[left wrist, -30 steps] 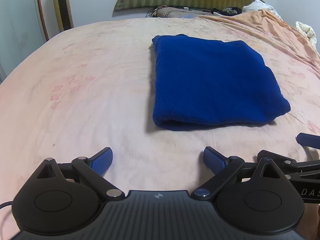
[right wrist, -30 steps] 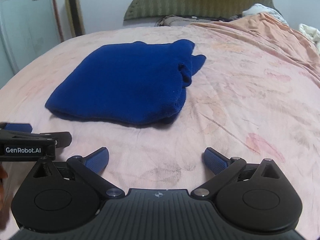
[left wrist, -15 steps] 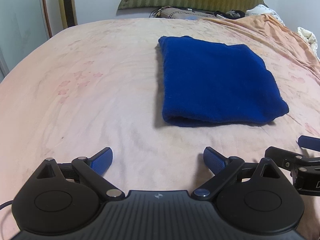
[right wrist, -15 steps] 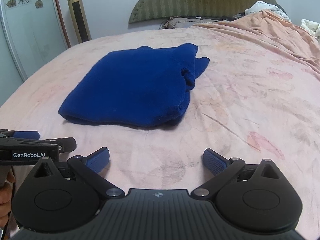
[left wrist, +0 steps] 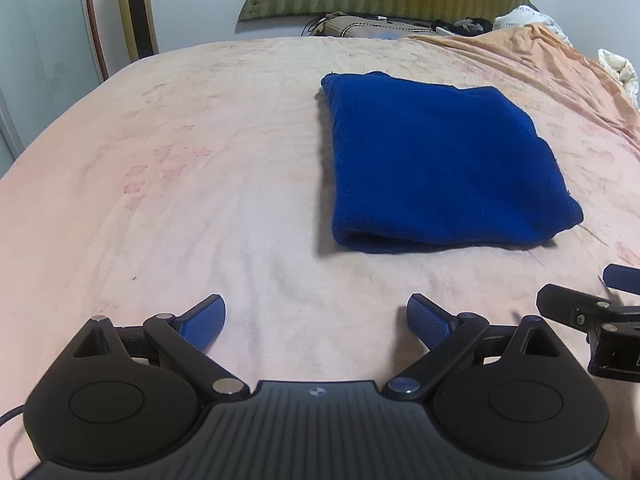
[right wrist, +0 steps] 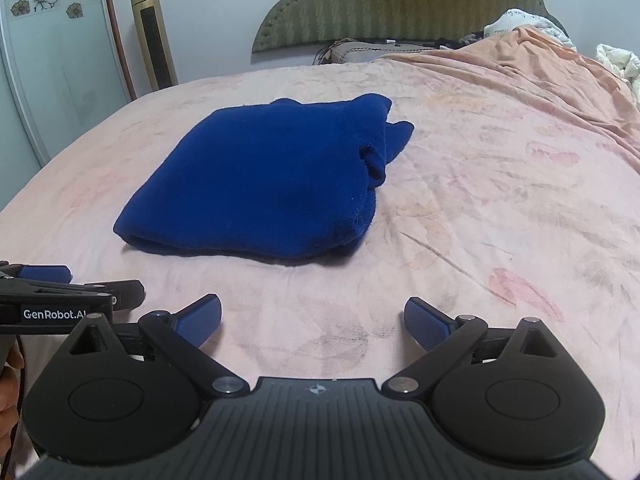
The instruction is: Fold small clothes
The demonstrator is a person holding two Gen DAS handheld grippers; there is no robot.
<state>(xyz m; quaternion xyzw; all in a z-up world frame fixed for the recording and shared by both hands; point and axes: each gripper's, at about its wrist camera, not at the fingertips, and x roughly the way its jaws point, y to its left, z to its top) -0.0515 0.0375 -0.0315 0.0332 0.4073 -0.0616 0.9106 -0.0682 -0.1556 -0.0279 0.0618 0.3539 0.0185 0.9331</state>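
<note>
Nearest the left wrist camera, the left hand-held gripper [left wrist: 316, 320] hung low over the bed with its blue-padded fingers [left wrist: 202, 326] spread wide and nothing between them. The right hand-held gripper [right wrist: 312, 320] sat the same way in its own view, jaws spread and empty, just above the pale pink, faintly flower-printed bedsheet [right wrist: 500, 200]. Each tool showed at the edge of the other's picture: the right one poked in at the lower right of the left view, and the left one, marked with a white brand label, came in at the lower left of the right view, with part of a person's hand [right wrist: 8, 392] below it. Beyond both grippers and well apart from them lay the folded dark blue knit garment [left wrist: 436, 164], flat on the sheet in a rough rectangle with its thick folded edge facing the cameras; in the right view a bunched corner of it stuck out at the far right side. Farther back, a peach-coloured blanket [right wrist: 520, 64] rose over the right side of the bed. Behind that stood an olive-green padded headboard [right wrist: 404, 4] against the wall, and a tall gold tower fan [right wrist: 154, 36] beside a frosted glass door with flower decals [right wrist: 44, 0]. No container appeared in either view.
</note>
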